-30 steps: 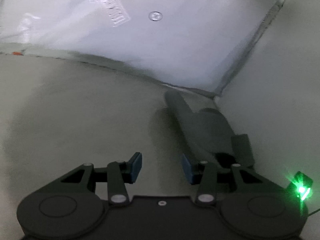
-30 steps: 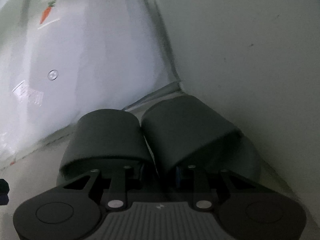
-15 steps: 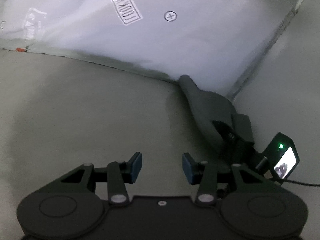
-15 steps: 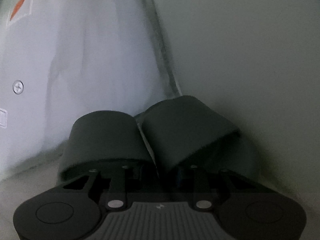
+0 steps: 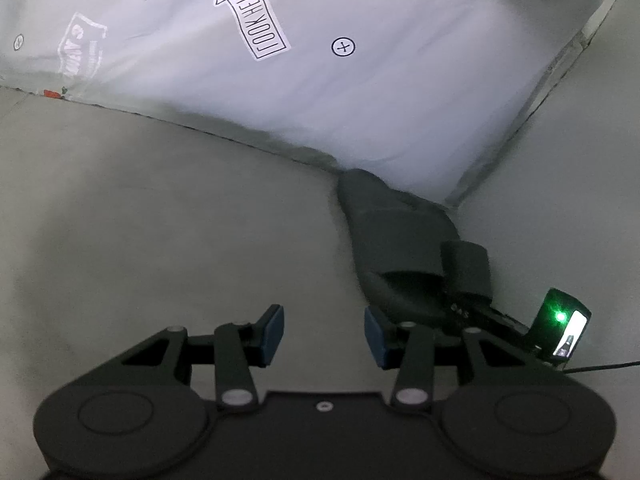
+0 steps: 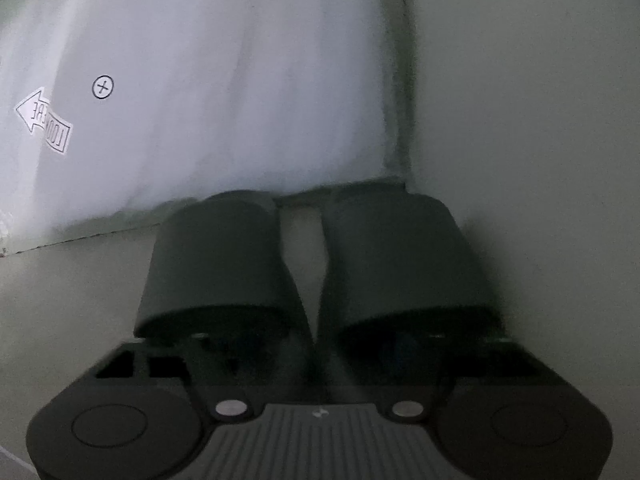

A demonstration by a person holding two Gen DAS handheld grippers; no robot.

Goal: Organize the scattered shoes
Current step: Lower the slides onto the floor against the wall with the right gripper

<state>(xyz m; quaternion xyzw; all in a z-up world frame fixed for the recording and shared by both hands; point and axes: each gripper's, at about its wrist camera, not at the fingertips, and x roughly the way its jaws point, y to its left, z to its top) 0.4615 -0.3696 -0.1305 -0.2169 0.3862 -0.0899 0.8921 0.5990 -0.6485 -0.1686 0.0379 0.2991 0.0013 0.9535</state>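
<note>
Slides point(image 6: 312, 280) have parted; right tool point(image 6: 316, 344) spread.

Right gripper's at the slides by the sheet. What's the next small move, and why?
Probably draw the right gripper straight back: it reaches under the straps of the dark slides, which already sit side by side, toes at the sheet edge.

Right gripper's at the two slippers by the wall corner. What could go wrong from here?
1. The right gripper has its fingers hidden under the straps of the two slippers, so the hold cannot be checked; pulling back might drag one askew.
2. The toes sit close to the printed sheet and wall; pushing further could jam them.
3. The left gripper, open and empty, hovers near the right one and could bump it.
</note>
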